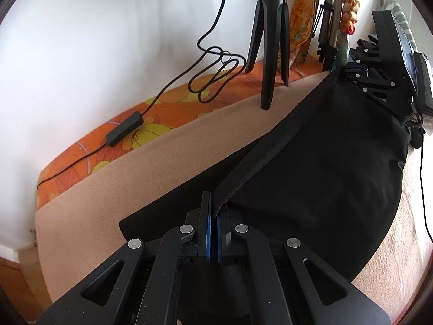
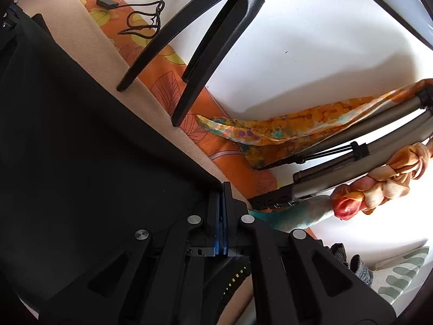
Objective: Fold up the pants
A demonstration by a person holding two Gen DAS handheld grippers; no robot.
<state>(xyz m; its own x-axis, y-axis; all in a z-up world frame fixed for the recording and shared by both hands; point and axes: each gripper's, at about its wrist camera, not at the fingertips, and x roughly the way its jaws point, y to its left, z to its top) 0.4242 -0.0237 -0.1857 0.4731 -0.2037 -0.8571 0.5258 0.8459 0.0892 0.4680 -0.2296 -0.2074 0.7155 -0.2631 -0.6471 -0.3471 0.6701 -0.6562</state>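
The black pants hang stretched between both grippers above a beige blanket. My left gripper is shut on one end of the ribbed waistband, which runs up to the right gripper at the far top right. In the right wrist view, my right gripper is shut on the pants' corner; the black cloth spreads down to the left. The left gripper shows at the top left edge.
A black tripod stands on the blanket's far edge, by a white wall. A black cable with an adapter lies on the orange flowered sheet. A grey folded tripod and orange scarves lean at the right.
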